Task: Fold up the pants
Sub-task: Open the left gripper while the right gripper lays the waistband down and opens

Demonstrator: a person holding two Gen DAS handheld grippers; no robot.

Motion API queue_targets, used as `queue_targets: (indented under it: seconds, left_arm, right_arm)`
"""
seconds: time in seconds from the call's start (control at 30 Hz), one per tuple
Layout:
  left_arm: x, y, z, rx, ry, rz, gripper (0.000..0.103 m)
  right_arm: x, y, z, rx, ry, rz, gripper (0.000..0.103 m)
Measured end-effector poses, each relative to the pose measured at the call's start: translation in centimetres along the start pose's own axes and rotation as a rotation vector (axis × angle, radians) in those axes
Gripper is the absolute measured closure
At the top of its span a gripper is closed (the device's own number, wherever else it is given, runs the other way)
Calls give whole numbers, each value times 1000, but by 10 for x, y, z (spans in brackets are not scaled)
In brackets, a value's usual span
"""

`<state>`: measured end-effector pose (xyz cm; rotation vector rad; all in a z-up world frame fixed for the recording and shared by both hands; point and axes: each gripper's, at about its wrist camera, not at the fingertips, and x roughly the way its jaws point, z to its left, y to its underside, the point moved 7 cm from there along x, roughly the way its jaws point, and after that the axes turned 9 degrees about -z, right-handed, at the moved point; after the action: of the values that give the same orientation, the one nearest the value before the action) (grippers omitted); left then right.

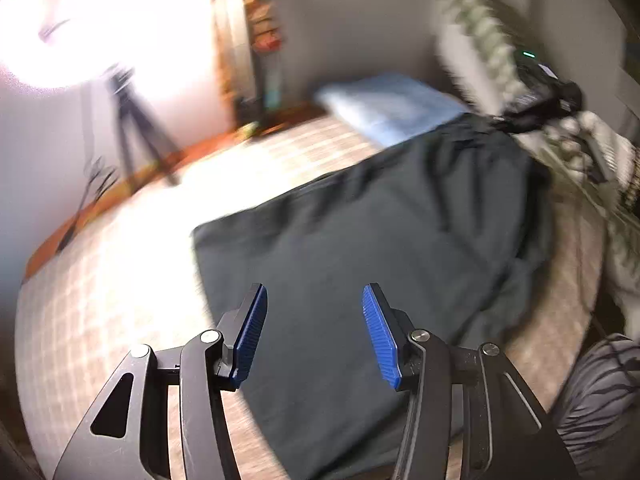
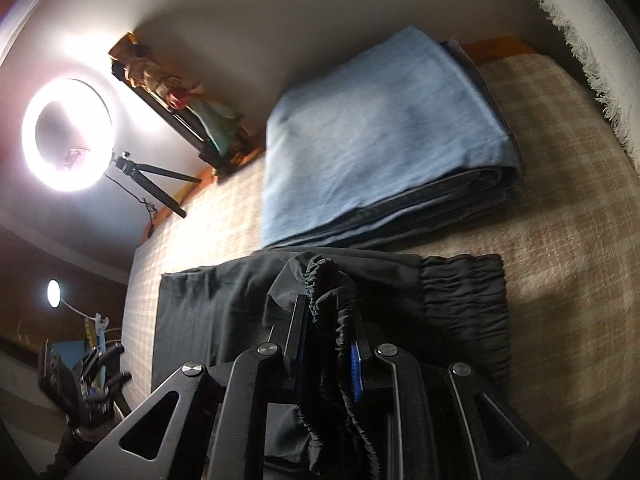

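Dark pants (image 1: 380, 240) lie spread flat across a plaid bed cover (image 1: 120, 280). My left gripper (image 1: 314, 292) hovers over the near part of the cloth. Its blue pads (image 1: 252, 332) stand apart with nothing pinched between them. In the right wrist view the same pants (image 2: 208, 312) lie on the cover, their gathered elastic waistband (image 2: 464, 300) to the right. My right gripper (image 2: 326, 304) is shut on a bunched fold of that waistband, which is lifted off the bed and hangs down between the fingers.
A folded stack of light blue jeans (image 2: 380, 132) lies just beyond the pants, also seen in the left wrist view (image 1: 392, 104). A ring light (image 2: 68, 136) on a tripod (image 1: 132, 128) stands at the bed's far side. A white fringed blanket (image 2: 580, 40) hangs at the right.
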<state>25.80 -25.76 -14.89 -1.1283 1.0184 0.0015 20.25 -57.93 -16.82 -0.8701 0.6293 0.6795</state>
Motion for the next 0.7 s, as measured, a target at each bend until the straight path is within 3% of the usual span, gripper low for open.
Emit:
queue_targets:
  seconds: [0.17, 0.27, 0.37, 0.4, 0.57, 0.7]
  left_arm:
    - [0, 21, 32, -61, -74, 20, 53]
    - [2, 30, 45, -93, -98, 29, 43]
    - [3, 35, 44, -100, -102, 39, 43]
    - [5, 37, 42, -96, -102, 44, 43]
    - [13, 52, 31, -30, -123, 75, 43]
    - [17, 67, 30, -62, -105, 105, 43]
  right_arm:
    - [-5, -10, -22, -5, 77, -25, 88]
    - [-3, -12, -30, -6, 93, -22, 88]
    - [2, -8, -30, -35, 128, 15, 76]
    - [2, -7, -28, -51, 151, 13, 63]
    - [-28, -6, -8, -174, 279, -68, 58]
    - [-46, 8, 30, -283, 266, -101, 49]
